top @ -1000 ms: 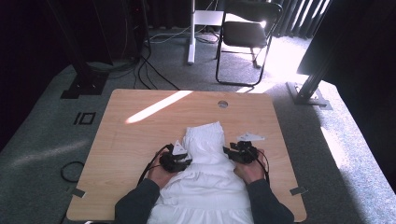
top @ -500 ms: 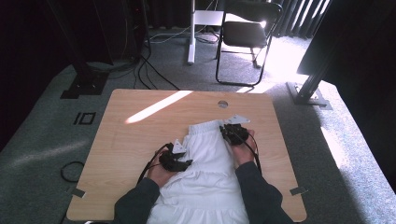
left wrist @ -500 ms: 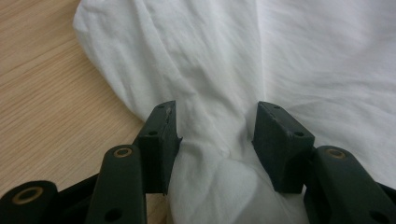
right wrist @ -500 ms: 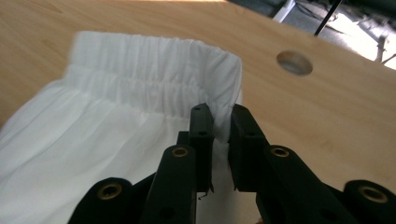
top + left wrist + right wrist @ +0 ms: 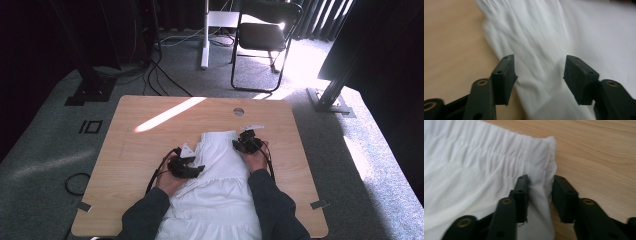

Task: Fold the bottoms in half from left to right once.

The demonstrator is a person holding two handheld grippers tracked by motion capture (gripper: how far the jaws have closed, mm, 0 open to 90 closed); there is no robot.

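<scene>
You hold both grippers at a white garment [image 5: 216, 195] spread on the wooden table [image 5: 145, 150], its gathered waistband toward the far side and its lower part running off the table's near edge between your forearms. Your left gripper [image 5: 192, 169] sits at the garment's left edge, about midway along the cloth in the high view, with its cable trailing back beside your sleeve. In the left gripper view its jaws stand well apart, having just been opening; folds of white cloth [image 5: 541, 50] lie between and beyond them, the left jaw over the line where fabric meets bare wood, and neither pad presses on the cloth. Your right gripper [image 5: 242, 145] is farther up the table, at the garment's far right corner beside the waistband. In the right gripper view its jaws [image 5: 539, 195] straddle the garment's right edge just below the elastic gathers [image 5: 506, 152]: the left pad touches the cloth and a ridge of fabric stands between the two, while the right jaw sits over bare wood with a small gap to the hem, so the pinch is not closed; these jaws have just widened slightly. Beyond the table, a black chair [image 5: 262, 42] stands on grey carpet in bright sunlight.
</scene>
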